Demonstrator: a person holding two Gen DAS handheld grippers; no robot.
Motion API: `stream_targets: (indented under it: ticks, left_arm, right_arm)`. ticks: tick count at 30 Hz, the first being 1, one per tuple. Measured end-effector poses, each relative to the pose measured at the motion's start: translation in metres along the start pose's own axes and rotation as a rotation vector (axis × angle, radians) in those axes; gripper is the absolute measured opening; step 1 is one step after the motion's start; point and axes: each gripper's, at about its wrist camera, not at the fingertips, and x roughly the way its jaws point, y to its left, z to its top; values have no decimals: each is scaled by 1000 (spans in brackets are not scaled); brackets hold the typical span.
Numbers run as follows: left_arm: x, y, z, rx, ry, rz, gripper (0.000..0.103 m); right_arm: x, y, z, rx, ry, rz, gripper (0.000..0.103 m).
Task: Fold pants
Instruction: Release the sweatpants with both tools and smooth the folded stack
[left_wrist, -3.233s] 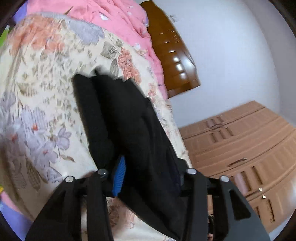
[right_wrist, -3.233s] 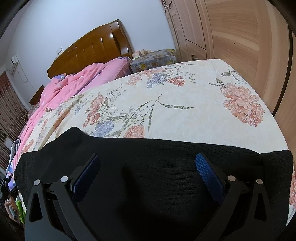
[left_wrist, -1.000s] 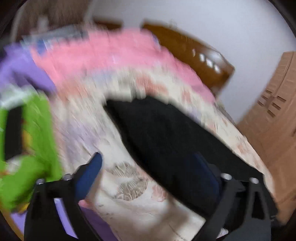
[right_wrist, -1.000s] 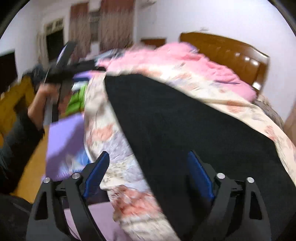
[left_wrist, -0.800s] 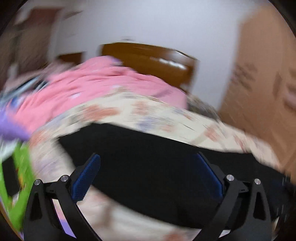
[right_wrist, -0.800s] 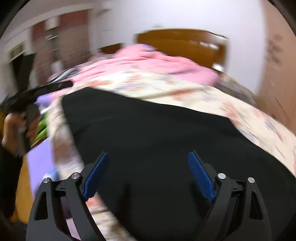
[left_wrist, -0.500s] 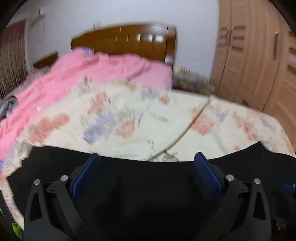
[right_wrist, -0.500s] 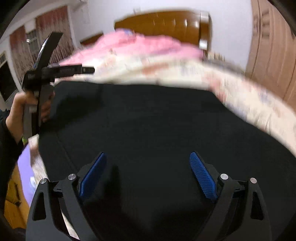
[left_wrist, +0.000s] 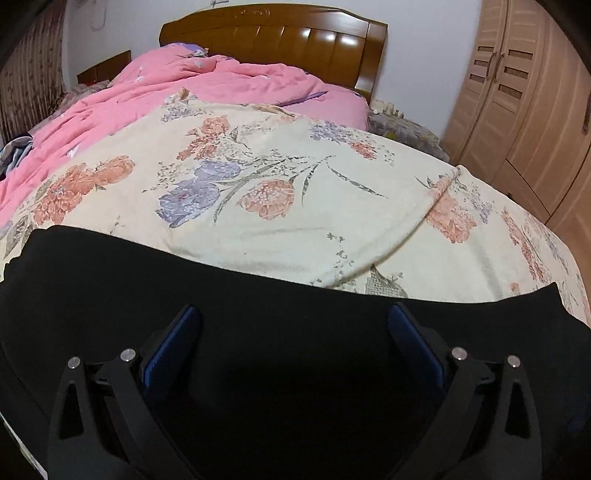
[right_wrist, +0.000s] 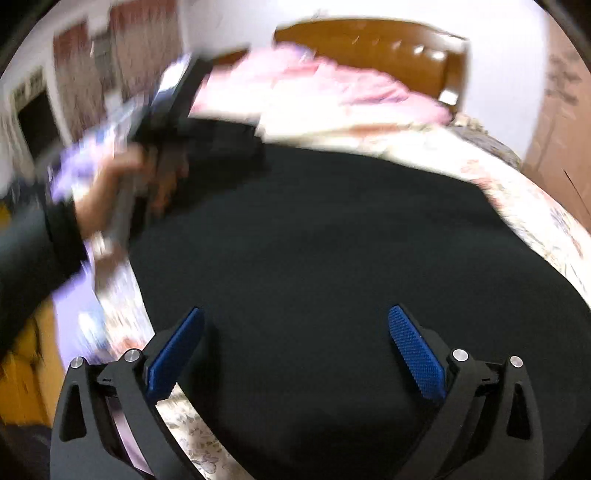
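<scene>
- Left wrist view: The black pants (left_wrist: 295, 325) lie flat on the bed, across the near part of the flowered bedspread (left_wrist: 295, 206).
- The left tongs (left_wrist: 291, 339) hang just over the pants. Their two blue pads (left_wrist: 171, 345) stand far apart and pinch nothing, so they are let go.
- Behind the bedspread lies a pink quilt (left_wrist: 207, 88), all bunched up. Past it stands the brown wooden headboard (left_wrist: 273, 40).
- A light wooden wardrobe (left_wrist: 524, 99) stands on the right side.
- Right wrist view: This picture is blurry. The black pants (right_wrist: 332, 240) spread wide over the bed and fill most of the view.
- The right tongs (right_wrist: 295, 339) are over the pants, and their jaws are opening wide. The blue pads (right_wrist: 415, 354) do not press on the cloth, though the pants lie under the gap.
- At the upper left, a person's hand (right_wrist: 110, 192) in a dark sleeve (right_wrist: 33, 243) grips the handle of the left tongs (right_wrist: 173, 110), which reach to the far edge of the pants.
- The pink quilt (right_wrist: 332, 81) and the headboard (right_wrist: 369, 48) show at the back.
</scene>
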Motion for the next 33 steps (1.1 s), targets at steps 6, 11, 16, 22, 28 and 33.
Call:
stream_targets:
  ticks: [6, 11, 16, 22, 28, 33]
  left_arm:
    - [-2, 2, -1, -12, 5, -9, 101]
    - [-2, 1, 0, -8, 6, -3, 101]
    - [-2, 2, -1, -7, 5, -3, 101]
    - [0, 0, 1, -1, 12, 8, 101]
    - [-1, -1, 0, 12, 11, -6, 101]
    - [-3, 0, -1, 6, 1, -17, 101]
  right_arm:
    - [-46, -63, -43, 127, -6, -88, 98]
    - [-86, -136, -120, 310, -92, -74, 99]
    - [-128, -156, -145, 355, -162, -252, 98]
    - [-135, -195, -183, 431, -147, -297, 98]
    - [-149, -151, -115, 367, -140, -403, 98]
    - [-75, -98, 5, 173, -186, -100, 98]
